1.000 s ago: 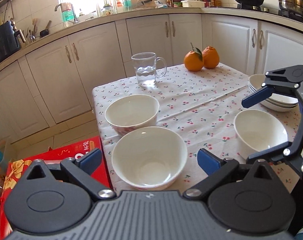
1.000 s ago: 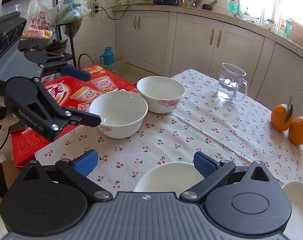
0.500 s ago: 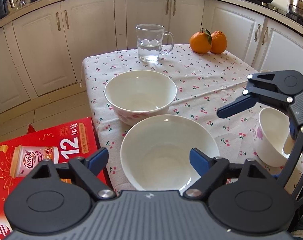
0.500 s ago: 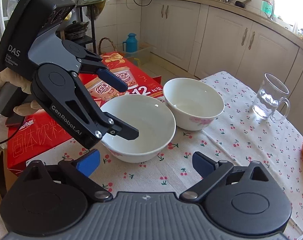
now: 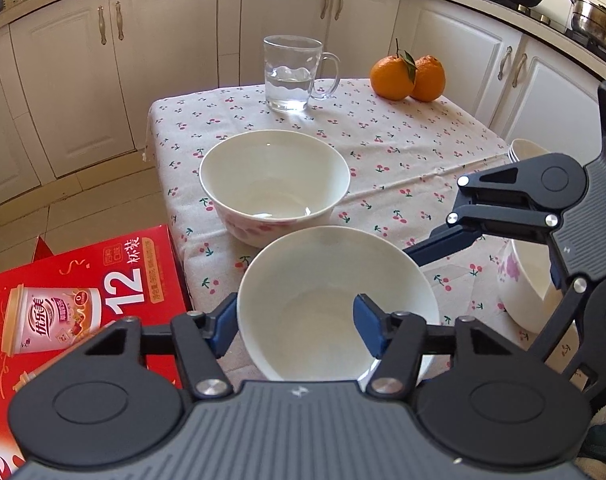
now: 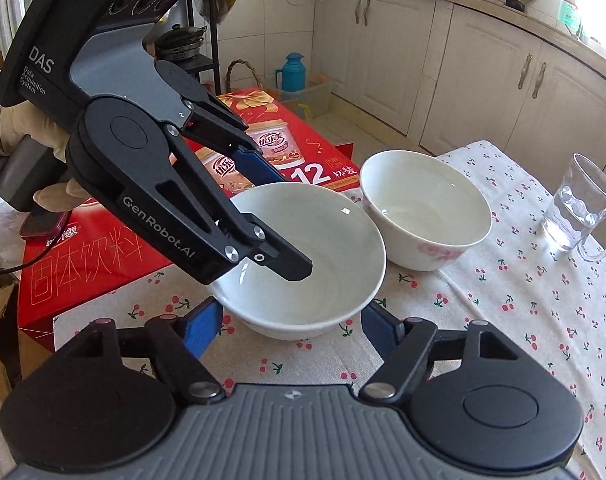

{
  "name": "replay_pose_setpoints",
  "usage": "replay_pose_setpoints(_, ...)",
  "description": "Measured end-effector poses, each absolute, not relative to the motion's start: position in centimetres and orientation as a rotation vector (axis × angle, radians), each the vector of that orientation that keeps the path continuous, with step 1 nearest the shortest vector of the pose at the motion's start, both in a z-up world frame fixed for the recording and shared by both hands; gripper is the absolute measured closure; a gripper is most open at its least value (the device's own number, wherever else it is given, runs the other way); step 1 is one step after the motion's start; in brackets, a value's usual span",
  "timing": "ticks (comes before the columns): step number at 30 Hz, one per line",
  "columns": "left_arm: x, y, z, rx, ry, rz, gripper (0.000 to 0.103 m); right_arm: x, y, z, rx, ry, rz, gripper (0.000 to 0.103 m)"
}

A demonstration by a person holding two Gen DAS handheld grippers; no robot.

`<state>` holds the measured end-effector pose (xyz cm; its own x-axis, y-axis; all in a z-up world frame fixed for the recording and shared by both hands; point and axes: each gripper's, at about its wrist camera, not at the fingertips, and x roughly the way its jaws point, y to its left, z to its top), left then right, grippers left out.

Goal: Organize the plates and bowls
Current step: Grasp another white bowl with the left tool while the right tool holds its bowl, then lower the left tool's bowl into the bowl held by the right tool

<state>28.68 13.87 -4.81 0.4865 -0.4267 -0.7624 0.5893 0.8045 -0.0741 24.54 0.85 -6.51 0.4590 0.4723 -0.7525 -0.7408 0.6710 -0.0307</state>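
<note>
Bowl status: near white bowl [image 5: 323, 300] sits at the desk's [image 5: 383, 140] 6 o'clock edge. Left tongs [image 5: 297, 328] are pinching its wall at about 8 o'clock, one pad outside and one inside. Right tongs [image 6: 291, 324] are half spread and closing. From their own camera the same bowl's base sits between the pads, and I see no clear pinch there. Second bowl [image 5: 275, 176], pink print, is upright just beside the near one at its 12 o'clock. Third bowl [image 5: 523, 280], purple print, is at 3 o'clock behind the right tongs' linkage. Plate stack [image 5: 521, 152] is at 2 o'clock, mostly hidden. Glass mug [image 5: 291, 76] holds water at 12 o'clock, with the oranges [image 5: 407, 74] at 1 o'clock. Red box [image 5: 83, 300] is off the desk at 9 o'clock.
</note>
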Motion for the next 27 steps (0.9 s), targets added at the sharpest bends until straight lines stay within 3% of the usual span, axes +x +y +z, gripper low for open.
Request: replay_pose_setpoints(27, 26.3, 11.5, -2.0, 0.250, 0.824, -0.651, 0.044, 22.2, -1.3, -4.4, -0.338, 0.762, 0.747, 0.023)
